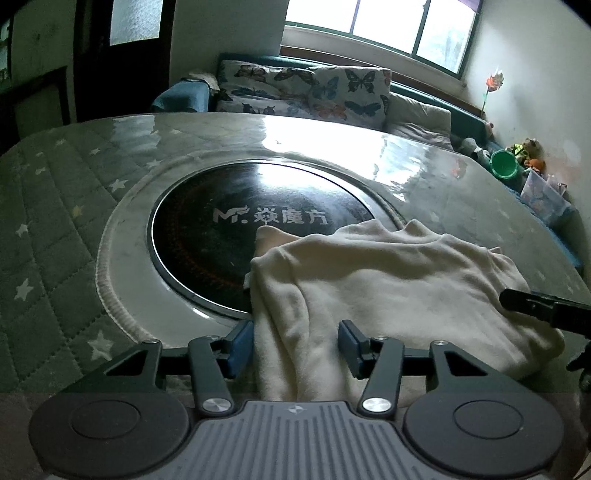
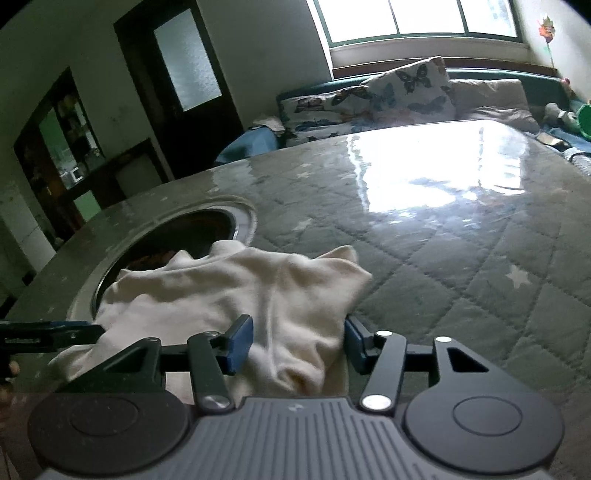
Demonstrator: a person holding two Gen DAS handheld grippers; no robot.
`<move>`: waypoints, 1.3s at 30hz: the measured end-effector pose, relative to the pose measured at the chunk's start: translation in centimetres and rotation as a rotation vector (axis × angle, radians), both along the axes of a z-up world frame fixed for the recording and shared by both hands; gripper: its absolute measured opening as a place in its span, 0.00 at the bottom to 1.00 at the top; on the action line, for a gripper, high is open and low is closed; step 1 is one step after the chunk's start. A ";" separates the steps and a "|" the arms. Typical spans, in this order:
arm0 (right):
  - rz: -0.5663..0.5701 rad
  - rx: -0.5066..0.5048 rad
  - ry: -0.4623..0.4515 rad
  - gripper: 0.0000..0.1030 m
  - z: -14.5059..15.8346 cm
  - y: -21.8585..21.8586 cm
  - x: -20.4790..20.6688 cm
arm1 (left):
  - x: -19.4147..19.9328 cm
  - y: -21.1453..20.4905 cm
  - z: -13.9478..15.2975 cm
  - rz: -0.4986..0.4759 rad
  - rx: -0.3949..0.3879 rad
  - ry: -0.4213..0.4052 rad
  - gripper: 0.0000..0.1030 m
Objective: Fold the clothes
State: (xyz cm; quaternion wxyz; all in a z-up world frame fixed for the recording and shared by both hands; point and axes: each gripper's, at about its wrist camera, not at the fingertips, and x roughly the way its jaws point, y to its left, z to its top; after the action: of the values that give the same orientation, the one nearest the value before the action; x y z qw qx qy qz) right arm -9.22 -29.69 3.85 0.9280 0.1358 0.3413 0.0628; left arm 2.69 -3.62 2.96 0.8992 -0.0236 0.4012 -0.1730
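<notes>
The cream garment (image 1: 388, 291) lies bunched on the tabletop (image 1: 55, 221) directly ahead of both grippers; its far edge spills over the dark round cooktop (image 1: 229, 221) set into the quilted, star-patterned cover. The left gripper (image 1: 295, 345) is spread wide, a fold of the cloth lying between its blue pads (image 1: 240, 343); whether they touch it I cannot tell. The right gripper (image 2: 295, 343) is likewise spread, its pads straddling the garment's near hem. Beyond the tabletop sit butterfly cushions (image 1: 306, 88) on a sofa under the window (image 1: 388, 26); a green cup (image 1: 504, 164) stands off to the left gripper's far right.
</notes>
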 end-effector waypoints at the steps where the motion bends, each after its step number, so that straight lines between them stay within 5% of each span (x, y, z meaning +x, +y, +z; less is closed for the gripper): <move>1: 0.005 0.003 0.002 0.46 0.0 0.1 0.0 | 0.0 -0.1 0.0 -0.003 -0.004 0.001 0.43; 3: 0.011 0.011 0.008 0.32 0.0 0.2 0.1 | 0.0 -0.4 0.0 -0.008 -0.012 0.003 0.35; 6: 0.008 0.073 0.017 0.26 -0.2 -0.7 0.0 | 0.3 -0.2 -0.1 0.002 -0.040 0.018 0.26; 20: -0.046 0.105 -0.047 0.20 1.1 -2.8 -2.3 | 1.0 -1.6 1.5 -0.033 -0.114 -0.006 0.18; 39: -0.371 -0.056 -0.113 0.19 4.5 -14.8 -9.2 | 1.7 -21.4 3.4 -0.395 -0.072 -0.063 0.18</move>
State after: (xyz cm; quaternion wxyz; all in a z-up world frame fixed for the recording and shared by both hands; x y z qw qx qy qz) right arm -18.39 -44.48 8.32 0.9448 0.1667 0.2593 -0.1113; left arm 4.43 -25.01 6.36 0.8584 0.0287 0.3634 -0.3608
